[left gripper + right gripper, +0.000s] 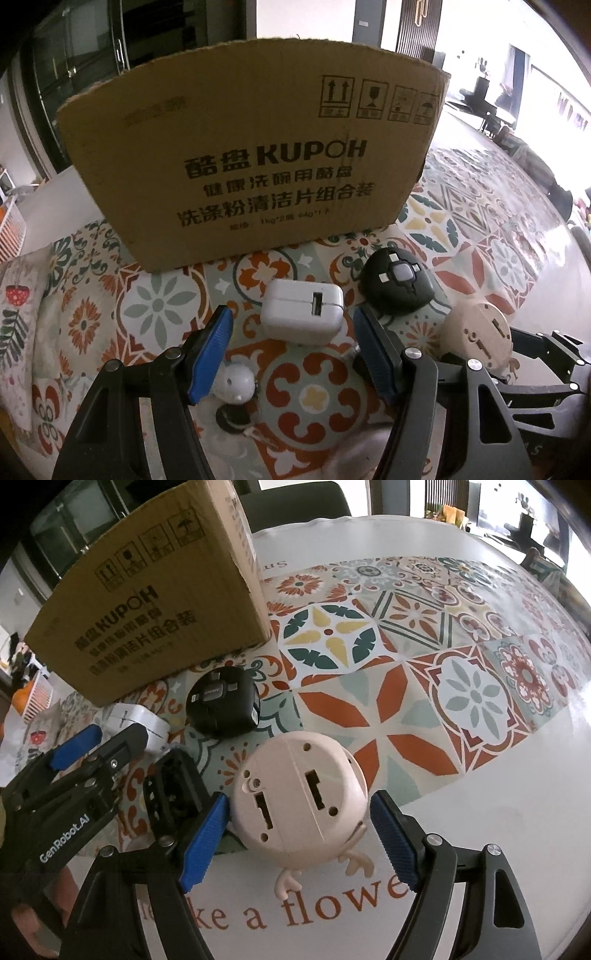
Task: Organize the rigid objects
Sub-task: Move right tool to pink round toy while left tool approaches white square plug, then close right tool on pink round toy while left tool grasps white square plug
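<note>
A white USB charger [301, 314] lies on the patterned tablecloth just past the tips of my left gripper [293, 350], whose blue pads stand apart on either side of it without touching. A black round device [397, 284] sits to the charger's right. The beige round toy with small antlers [301, 801] rests on the table between the pads of my right gripper [299, 838]; the pads are close to its sides but do not press. In the right wrist view, my left gripper [110, 738] is next to the charger [140, 720] and the black device [221, 705].
A tall cardboard box [251, 147] stands right behind the objects, its top out of sight. A small white ball figure [236, 384] on a black disc lies by my left finger. The tablecloth [406, 701] stretches to the right, and a floral cloth [18, 314] lies at the left.
</note>
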The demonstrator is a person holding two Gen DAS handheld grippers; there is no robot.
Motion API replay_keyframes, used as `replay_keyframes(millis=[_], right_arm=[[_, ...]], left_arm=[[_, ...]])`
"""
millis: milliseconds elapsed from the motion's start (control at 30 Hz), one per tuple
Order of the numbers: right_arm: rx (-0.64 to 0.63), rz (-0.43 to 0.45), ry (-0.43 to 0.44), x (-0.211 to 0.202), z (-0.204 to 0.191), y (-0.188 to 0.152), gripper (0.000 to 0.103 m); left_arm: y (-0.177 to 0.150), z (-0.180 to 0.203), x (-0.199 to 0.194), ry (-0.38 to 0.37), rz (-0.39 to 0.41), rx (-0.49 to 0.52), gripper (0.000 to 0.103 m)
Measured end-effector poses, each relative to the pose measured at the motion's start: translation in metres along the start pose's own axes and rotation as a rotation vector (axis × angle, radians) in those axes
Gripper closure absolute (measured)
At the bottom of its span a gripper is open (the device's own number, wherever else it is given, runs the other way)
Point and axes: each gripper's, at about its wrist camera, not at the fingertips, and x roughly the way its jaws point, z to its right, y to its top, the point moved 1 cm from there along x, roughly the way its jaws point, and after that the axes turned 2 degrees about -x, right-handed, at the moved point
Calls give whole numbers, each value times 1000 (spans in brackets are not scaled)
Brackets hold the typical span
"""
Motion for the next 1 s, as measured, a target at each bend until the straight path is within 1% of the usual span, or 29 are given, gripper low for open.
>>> replay_keyframes(millis=[233, 400, 467, 500, 633, 833, 1000], right_arm=[[15, 3, -2, 8, 1, 4, 24], [8, 9, -13, 10, 1, 5, 24], [10, 14, -15, 11, 1, 5, 24], [10, 14, -17, 11, 1, 5, 24], [11, 19, -24, 13, 0, 8, 28], [10, 31, -35, 9, -1, 4, 28], [0, 59, -37, -4, -2, 3, 28]], left_arm=[[4, -1, 13, -17, -10, 0, 38], [2, -3, 20, -35, -28, -14, 47], [2, -3, 22, -42, -33, -15, 55], [2, -3, 22, -49, -37, -15, 56], [2, 1, 25, -53, -33, -3, 56], [2, 3, 23, -54, -22, 1, 57], [4, 1, 7, -38, 13, 3, 57]])
